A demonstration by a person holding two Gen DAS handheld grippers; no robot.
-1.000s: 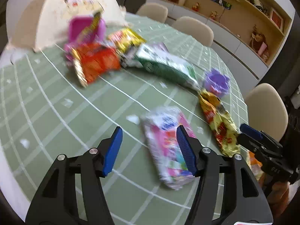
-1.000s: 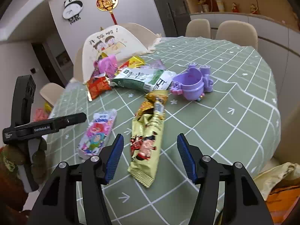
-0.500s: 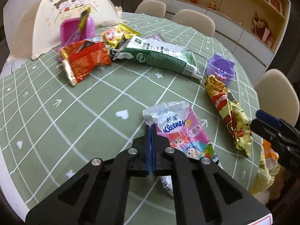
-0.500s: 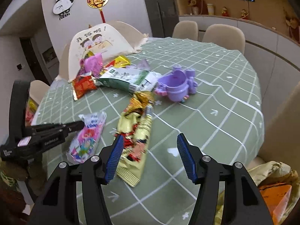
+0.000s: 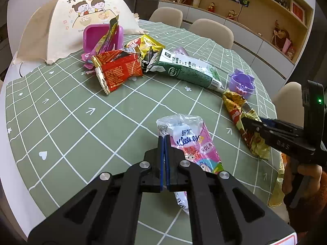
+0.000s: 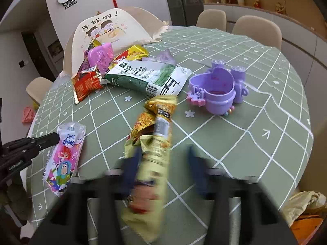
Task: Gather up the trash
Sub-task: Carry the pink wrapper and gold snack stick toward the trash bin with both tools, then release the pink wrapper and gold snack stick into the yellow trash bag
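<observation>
Left gripper [image 5: 164, 137] jaws fully closed, blue pads together at the left edge of the Kleenex tissue pack [image 5: 192, 143]; whether any film is pinched between them, can't tell, pack lies mostly to the right of the fingers, flat on the green checked tablecloth [image 5: 67, 122]. Right gripper [image 6: 163, 163] is motion-blurred; jaws have just been closing, the gold snack wrapper [image 6: 155, 134] sits between the blue fingers, left finger against the wrapper's edge, right finger apart from it with cloth visible in the gap, so no clamp that I can confirm. Landmark = purple toy cup [image 6: 216, 89]: gold wrapper's top end is just left of it, running down toward the right gripper; green-and-white milk carton [image 6: 147, 77], flattened, lies left of the cup, touching the wrapper's top end; red snack bag [image 6: 85, 83] further left past the carton; pink box [image 5: 102, 35] behind the red bag; Kleenex pack well left of the cup, near the table edge.
</observation>
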